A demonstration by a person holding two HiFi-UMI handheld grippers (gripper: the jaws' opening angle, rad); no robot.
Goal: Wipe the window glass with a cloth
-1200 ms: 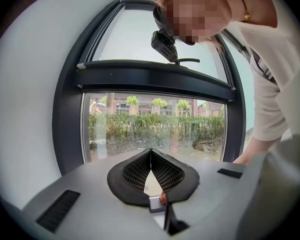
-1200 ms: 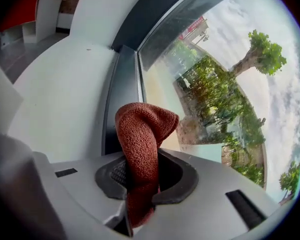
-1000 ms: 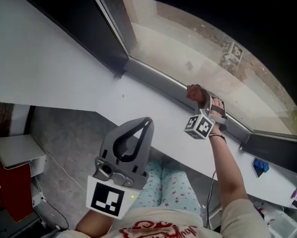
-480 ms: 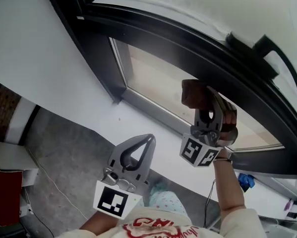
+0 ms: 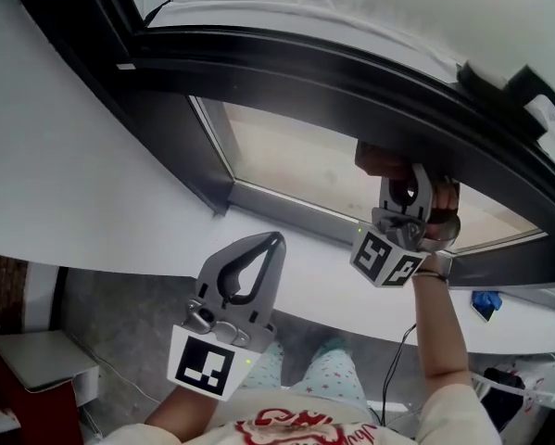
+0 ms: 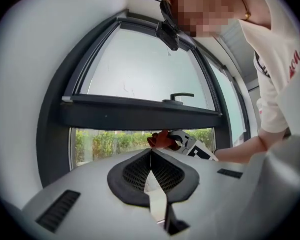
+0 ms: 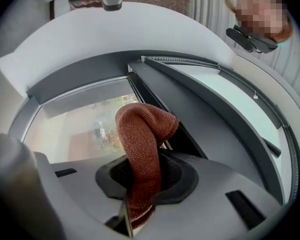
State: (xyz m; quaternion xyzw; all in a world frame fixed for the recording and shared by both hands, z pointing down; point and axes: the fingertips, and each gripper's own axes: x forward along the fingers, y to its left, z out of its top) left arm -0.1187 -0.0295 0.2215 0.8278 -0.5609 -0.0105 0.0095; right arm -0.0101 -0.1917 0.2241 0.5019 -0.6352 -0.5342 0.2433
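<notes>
A rust-brown knitted cloth (image 7: 142, 149) sticks up out of my right gripper (image 5: 402, 179), which is shut on it. The cloth (image 5: 377, 160) is held up against the lower window pane (image 5: 305, 165), just under the dark horizontal frame bar (image 5: 351, 72). In the left gripper view the cloth (image 6: 160, 139) shows as a reddish lump beside the right gripper's marker cube (image 6: 197, 150). My left gripper (image 5: 272, 244) hangs lower, over the white sill (image 5: 286, 239), shut with nothing between its jaws. The glass (image 7: 84, 119) fills the left of the right gripper view.
A dark window frame post (image 5: 166, 128) stands left of the pane against a white wall (image 5: 45, 146). A window handle (image 6: 181, 96) sits on the bar above. Grey floor (image 5: 119, 313) lies below the sill; a blue object (image 5: 485, 301) rests at the right.
The view has tilted up from the sill to the frame bar. My right gripper has risen with the cloth to the top right of the lower pane. The left gripper has barely moved.
</notes>
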